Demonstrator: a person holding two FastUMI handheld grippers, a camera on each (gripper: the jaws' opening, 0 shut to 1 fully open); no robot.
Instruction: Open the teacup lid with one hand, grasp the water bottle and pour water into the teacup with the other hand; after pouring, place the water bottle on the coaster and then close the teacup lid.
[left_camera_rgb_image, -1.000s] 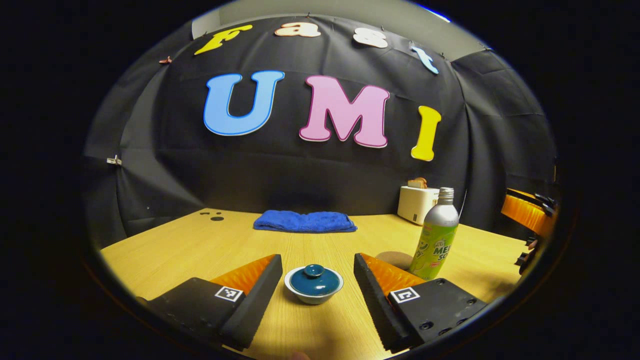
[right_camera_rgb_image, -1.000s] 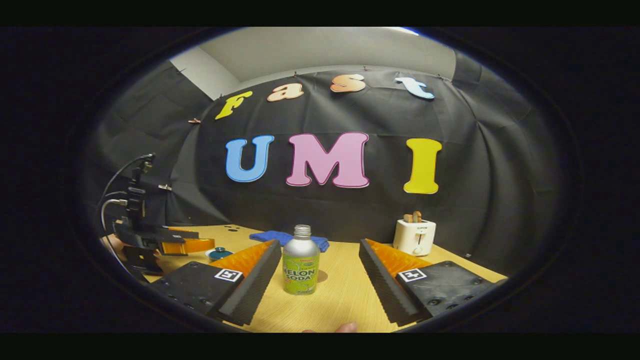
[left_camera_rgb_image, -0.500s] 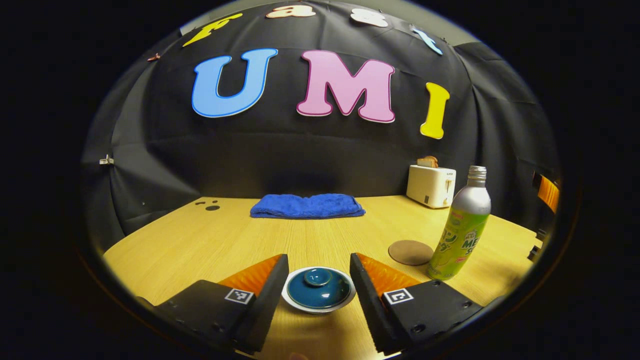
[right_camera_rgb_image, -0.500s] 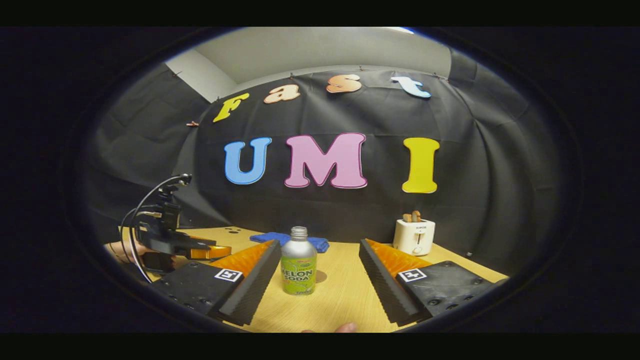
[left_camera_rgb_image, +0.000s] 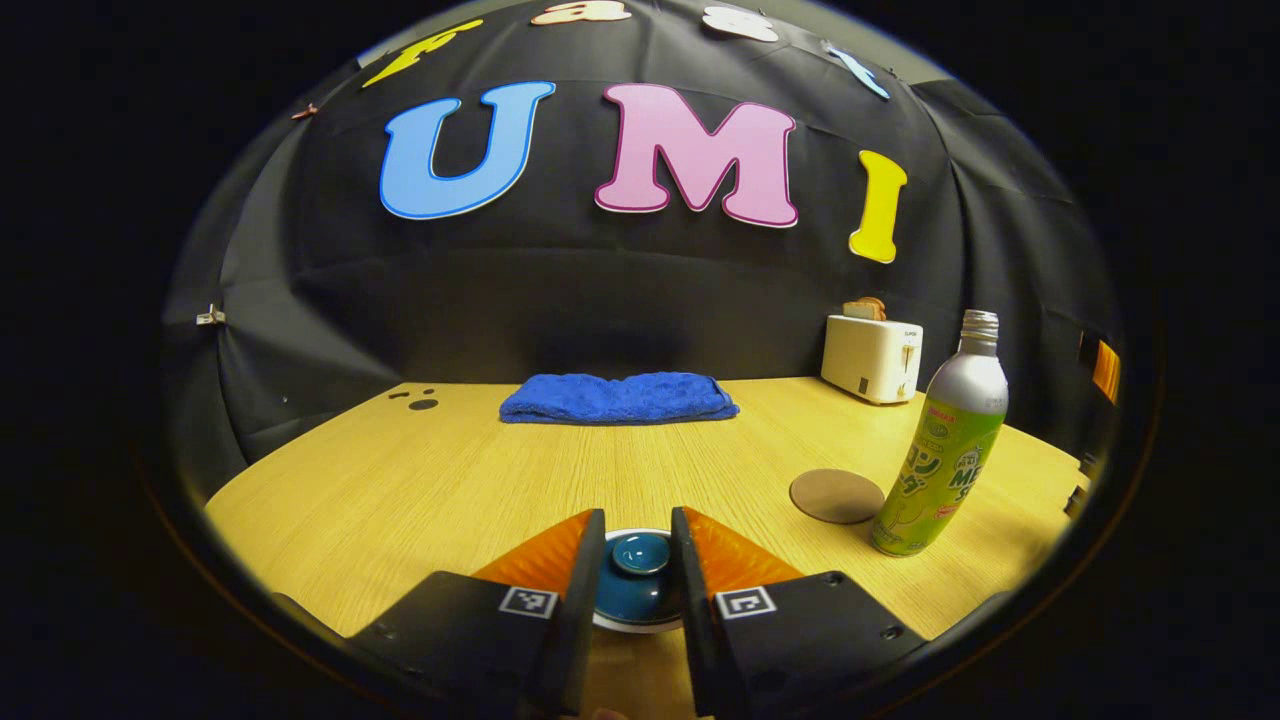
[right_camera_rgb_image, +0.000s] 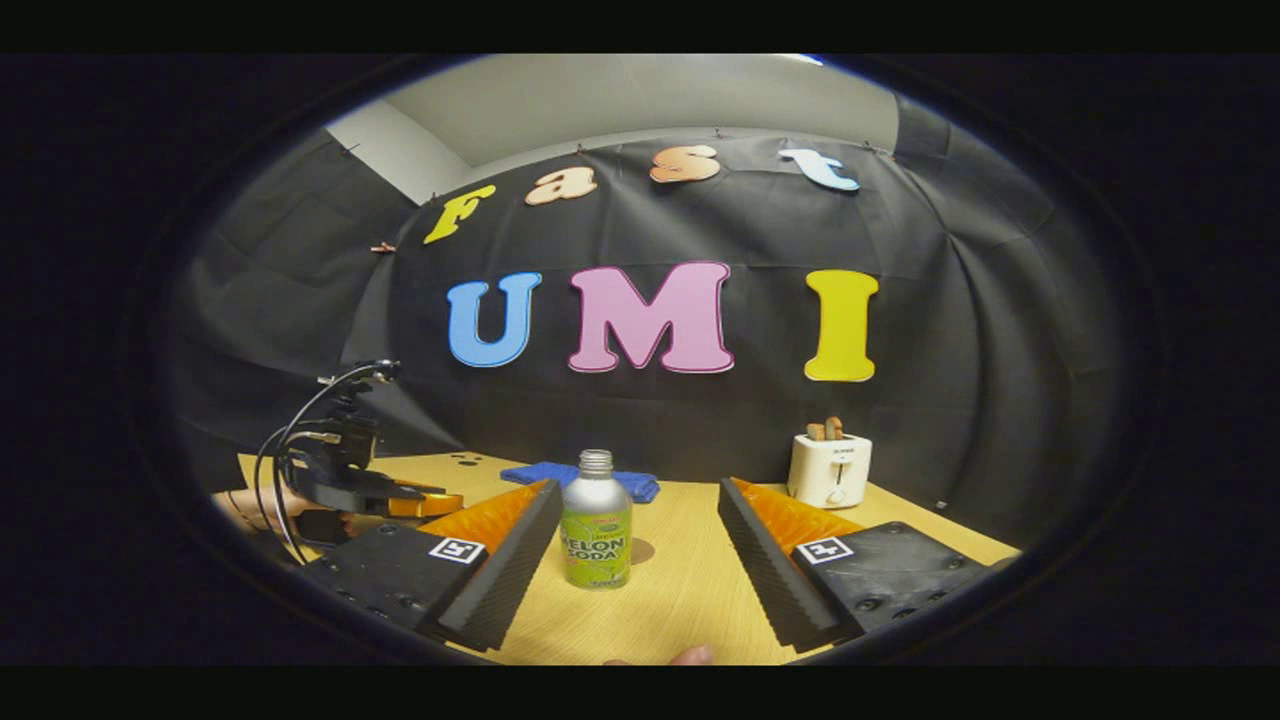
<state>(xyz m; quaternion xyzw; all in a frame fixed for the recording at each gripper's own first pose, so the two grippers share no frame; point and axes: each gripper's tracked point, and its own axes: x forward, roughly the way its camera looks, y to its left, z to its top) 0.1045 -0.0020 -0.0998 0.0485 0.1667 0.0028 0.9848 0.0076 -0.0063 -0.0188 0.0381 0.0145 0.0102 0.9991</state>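
Note:
A white teacup (left_camera_rgb_image: 640, 627) with a dark teal lid (left_camera_rgb_image: 628, 598) sits on the table right under my left gripper (left_camera_rgb_image: 637, 512). Its fingers stand close on either side of the lid's knob (left_camera_rgb_image: 641, 552), with thin slivers of lid showing beside it; I cannot tell whether they press. The green and silver water bottle (left_camera_rgb_image: 940, 450) stands upright to the right, beside a round brown coaster (left_camera_rgb_image: 837, 496). In the right gripper view the bottle (right_camera_rgb_image: 596, 525) stands ahead of my open right gripper (right_camera_rgb_image: 640, 487), left of its centre line. The left gripper (right_camera_rgb_image: 400, 497) shows low at the left.
A folded blue towel (left_camera_rgb_image: 618, 397) lies at the back of the wooden table (left_camera_rgb_image: 420, 480). A white toaster (left_camera_rgb_image: 872, 358) holding toast stands at the back right. A hand (right_camera_rgb_image: 250, 505) holds the left gripper, with cables above it.
My left gripper came forward and down over the teacup, and its fingers narrowed from wide apart to close around the lid's knob. The right gripper and the bottle barely moved.

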